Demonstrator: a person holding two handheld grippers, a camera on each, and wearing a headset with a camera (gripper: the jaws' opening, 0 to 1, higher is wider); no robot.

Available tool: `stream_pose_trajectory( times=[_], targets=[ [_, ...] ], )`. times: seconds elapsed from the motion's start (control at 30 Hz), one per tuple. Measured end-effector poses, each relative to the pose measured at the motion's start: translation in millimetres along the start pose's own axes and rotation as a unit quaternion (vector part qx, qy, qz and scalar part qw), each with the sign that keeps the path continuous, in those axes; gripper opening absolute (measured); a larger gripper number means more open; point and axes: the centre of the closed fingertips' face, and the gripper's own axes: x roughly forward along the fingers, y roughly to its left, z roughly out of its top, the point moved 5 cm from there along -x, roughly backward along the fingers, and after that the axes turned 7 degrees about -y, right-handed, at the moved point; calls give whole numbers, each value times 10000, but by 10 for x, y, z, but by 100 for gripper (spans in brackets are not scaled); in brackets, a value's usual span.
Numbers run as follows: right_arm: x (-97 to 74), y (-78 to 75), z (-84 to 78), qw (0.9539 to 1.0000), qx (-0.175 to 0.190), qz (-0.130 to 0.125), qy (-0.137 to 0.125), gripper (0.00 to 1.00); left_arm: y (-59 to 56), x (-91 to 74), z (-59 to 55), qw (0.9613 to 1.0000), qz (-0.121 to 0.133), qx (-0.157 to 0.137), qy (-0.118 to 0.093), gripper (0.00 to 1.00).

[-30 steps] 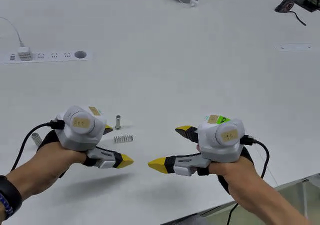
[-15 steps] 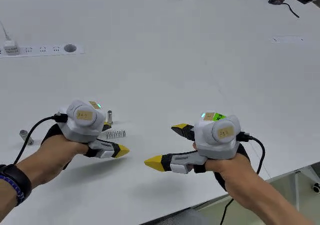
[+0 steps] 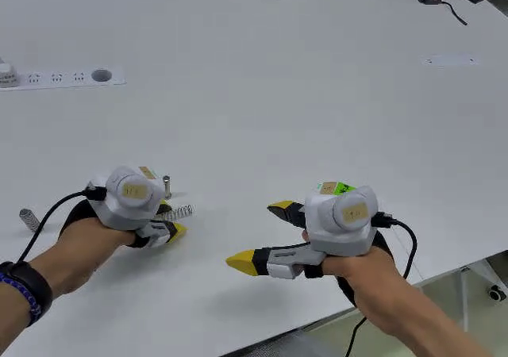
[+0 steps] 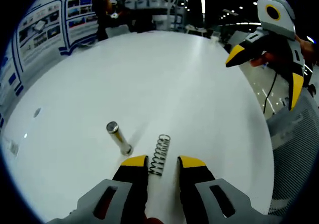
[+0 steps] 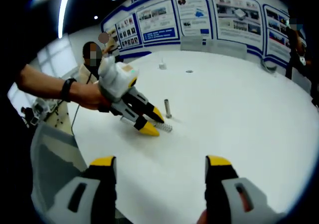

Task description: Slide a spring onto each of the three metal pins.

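Spring (image 4: 159, 154), a thin silver coil, lies flat on the white counter (image 4: 174, 84) beside an upright pin (image 4: 118, 138), one end between the parted tips of the left tongs (image 4: 163, 160); the right tongs (image 5: 162, 162) gape wide.

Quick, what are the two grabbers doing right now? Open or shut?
Left gripper: open, jaws either side of the spring.
Right gripper: open, holding nothing.
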Motion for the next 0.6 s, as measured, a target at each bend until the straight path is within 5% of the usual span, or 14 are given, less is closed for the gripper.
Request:
stream_pose_trajectory(
  times=[0.13, 0.3, 0.6],
  targets=[
    [-17, -14, -5, 10000, -11, -23, 23, 74, 27, -20, 15, 9998, 175, 49, 23, 13],
    [-21, -12, 8, 10000, -9, -25, 14, 74, -60, -62, 0, 10000, 66, 4, 37, 10],
    [-12, 59, -16, 10000, 73, 32, 30, 73, -175, -263, -142, 9983, 86, -556, -125, 10]
  ],
)
